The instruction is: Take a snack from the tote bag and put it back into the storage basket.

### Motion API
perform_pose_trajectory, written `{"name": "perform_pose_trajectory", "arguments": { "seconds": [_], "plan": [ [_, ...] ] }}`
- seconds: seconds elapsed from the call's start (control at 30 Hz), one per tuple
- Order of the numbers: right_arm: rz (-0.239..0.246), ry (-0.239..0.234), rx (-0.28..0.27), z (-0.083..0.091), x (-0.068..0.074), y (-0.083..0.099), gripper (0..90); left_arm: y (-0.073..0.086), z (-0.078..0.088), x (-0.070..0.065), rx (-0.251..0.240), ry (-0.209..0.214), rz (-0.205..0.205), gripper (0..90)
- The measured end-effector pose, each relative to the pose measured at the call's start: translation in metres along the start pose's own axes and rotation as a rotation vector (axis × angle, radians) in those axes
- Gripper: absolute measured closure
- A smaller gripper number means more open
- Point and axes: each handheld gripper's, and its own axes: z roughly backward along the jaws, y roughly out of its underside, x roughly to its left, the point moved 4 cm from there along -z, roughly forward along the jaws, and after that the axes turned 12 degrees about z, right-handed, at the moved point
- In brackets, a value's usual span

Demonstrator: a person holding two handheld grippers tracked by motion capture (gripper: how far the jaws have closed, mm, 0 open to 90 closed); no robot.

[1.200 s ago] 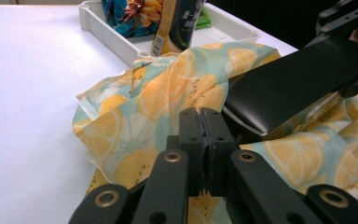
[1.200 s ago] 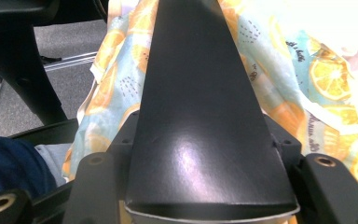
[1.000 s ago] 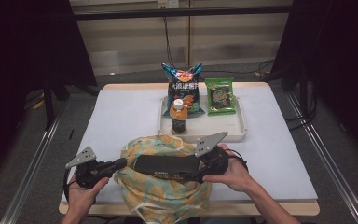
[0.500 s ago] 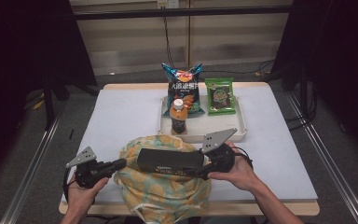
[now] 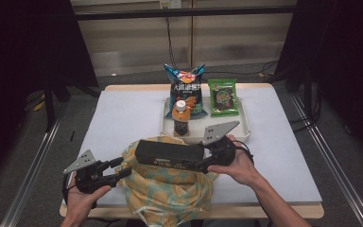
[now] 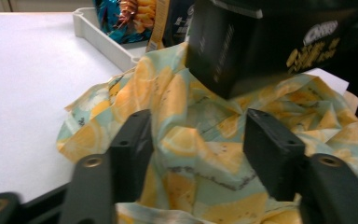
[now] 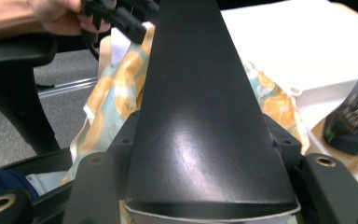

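A long black box hangs level above a lemon-print cloth bag at the table's near edge. My right gripper is shut on the box's right end; in the right gripper view the box runs away between the jaws. My left gripper sits at the bag's left edge. Its jaws have just been opening and now stand apart, with the bag's fabric lying between them and untouched by the pads. The box's end looms above the bag in the left gripper view.
A white tray stands behind the bag, holding a brown bottle, a blue chip bag and a green packet. The white tabletop stretches to the left of the tray.
My left gripper has opened and let go of the bag's left edge. The right gripper has raised the black box a little, away from the near edge.
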Motion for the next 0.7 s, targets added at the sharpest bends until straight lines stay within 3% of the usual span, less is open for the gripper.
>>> {"name": "perform_pose_trajectory", "arguments": {
  "seconds": [0.13, 0.23, 0.27, 0.33, 0.53, 0.7],
  "plan": [
    [0.012, 0.012, -0.019, 0.006, -0.002, -0.009, 43.7, -0.001, 0.001, -0.003, -0.003, 0.005, -0.002, 31.2],
    [0.018, 0.013, -0.027, 0.011, -0.003, -0.014, 43.8, -0.001, 0.002, -0.003, -0.002, -0.033, -0.01, 27.1],
    [0.021, 0.023, -0.025, 0.013, -0.004, -0.015, 43.7, -0.001, 0.002, -0.003, -0.005, -0.014, -0.009, 26.0],
    [0.024, 0.029, -0.026, 0.018, -0.006, -0.016, 43.8, -0.001, 0.003, -0.001, -0.003, -0.026, -0.01, 25.5],
    [0.012, 0.067, -0.028, 0.035, -0.016, -0.01, 43.8, -0.001, 0.006, 0.001, -0.001, -0.064, -0.029, 22.8],
    [0.002, 0.091, -0.02, 0.048, -0.026, 0.0, 43.7, -0.002, 0.007, 0.006, -0.011, -0.077, -0.005, 13.4]
  ]
}}
